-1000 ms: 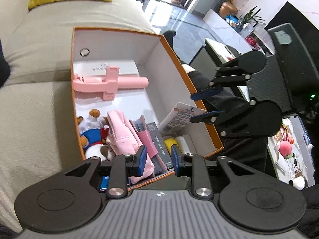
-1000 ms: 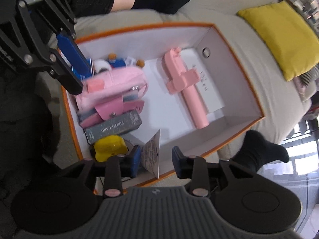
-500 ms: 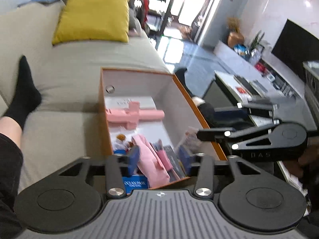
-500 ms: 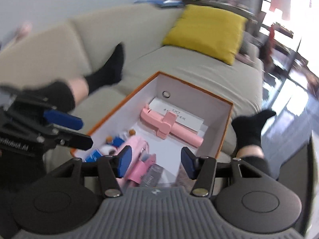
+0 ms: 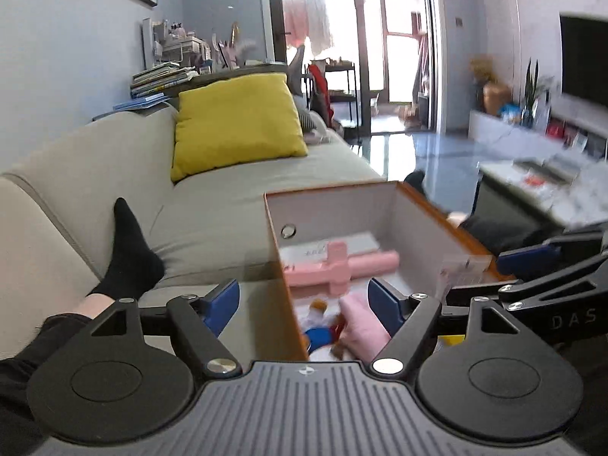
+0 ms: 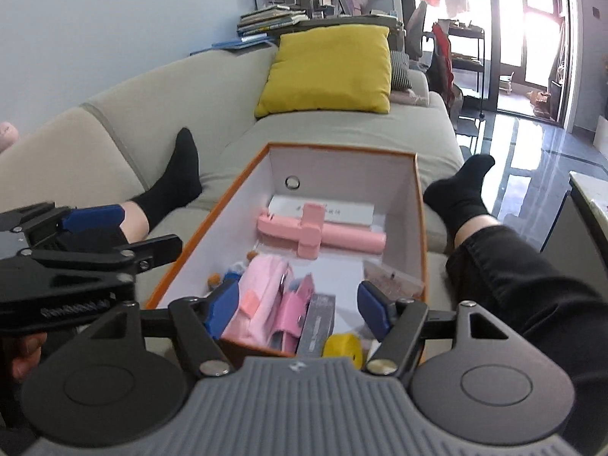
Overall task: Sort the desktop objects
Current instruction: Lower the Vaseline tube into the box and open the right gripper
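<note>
Right gripper (image 6: pixel 297 308) is sitting at bottom centre of its frame, jaws opening, nothing gripped; the near end of the orange box (image 6: pixel 421 228) is lying between the blue pads (image 6: pixel 374 313) without touching them. Left gripper (image 5: pixel 304 303) is likewise opening wide and empty, straddling the box's left wall low in its own frame (blurred there). Inside the box, nearest end: a yellow tape roll (image 6: pixel 342 346), a grey card box (image 6: pixel 317 323), pink pouches (image 6: pixel 266 296) and a small plush toy (image 5: pixel 321 328) are crowding together at lower centre. A clear packet (image 6: pixel 391 279) is leaning on the right wall. Further in, mid-frame, a pink selfie stick (image 6: pixel 319 233) is lying crosswise, partly over a white card (image 6: pixel 323 209). The box is resting on a beige sofa (image 6: pixel 152 114) between the person's black-socked feet (image 6: pixel 178 178). Beyond, a yellow cushion (image 6: pixel 326 72) is leaning at upper centre, stacked books (image 6: pixel 266 21) behind it. In the left view, the other gripper is poking in at right edge.
</note>
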Motion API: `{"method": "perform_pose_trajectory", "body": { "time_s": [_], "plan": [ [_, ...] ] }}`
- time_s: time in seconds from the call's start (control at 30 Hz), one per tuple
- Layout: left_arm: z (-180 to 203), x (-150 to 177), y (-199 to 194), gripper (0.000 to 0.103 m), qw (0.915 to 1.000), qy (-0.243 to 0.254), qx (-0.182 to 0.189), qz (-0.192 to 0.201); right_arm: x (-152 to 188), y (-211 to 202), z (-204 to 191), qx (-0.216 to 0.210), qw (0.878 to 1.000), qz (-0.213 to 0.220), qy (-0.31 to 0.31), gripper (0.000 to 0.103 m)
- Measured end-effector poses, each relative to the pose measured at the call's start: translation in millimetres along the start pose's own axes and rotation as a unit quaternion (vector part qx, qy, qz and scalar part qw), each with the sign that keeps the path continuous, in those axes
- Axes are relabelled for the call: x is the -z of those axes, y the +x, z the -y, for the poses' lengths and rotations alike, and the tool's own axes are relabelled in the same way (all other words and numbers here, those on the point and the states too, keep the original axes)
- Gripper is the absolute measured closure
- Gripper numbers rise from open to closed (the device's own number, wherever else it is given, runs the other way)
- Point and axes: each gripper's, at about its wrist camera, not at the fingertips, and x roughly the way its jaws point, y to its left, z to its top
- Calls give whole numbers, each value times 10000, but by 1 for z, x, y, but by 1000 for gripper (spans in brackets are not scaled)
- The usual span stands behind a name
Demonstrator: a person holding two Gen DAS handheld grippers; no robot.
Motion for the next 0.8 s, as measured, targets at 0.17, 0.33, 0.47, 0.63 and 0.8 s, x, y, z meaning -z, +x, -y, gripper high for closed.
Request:
{"method": "perform_pose_trajectory", "body": {
  "time_s": [0.17,0.33,0.47,0.63,0.8],
  "plan": [
    [1,14,8,16,9998,-120,16,-172,12,15,-7,169,9997,-147,-38,31],
    [-7,18,12,16,9992,-292,-15,-258,14,23,-7,185,9996,-206,6,30],
    [-9,22,16,16,9987,-353,-23,-364,17,27,-7,189,9994,-284,32,30],
    [-11,24,16,16,9982,-404,5,-437,18,27,-6,181,9994,-275,64,29],
    [-11,24,17,16,9981,-411,-9,-454,18,27,-8,149,9995,-268,75,29]
  ]
}}
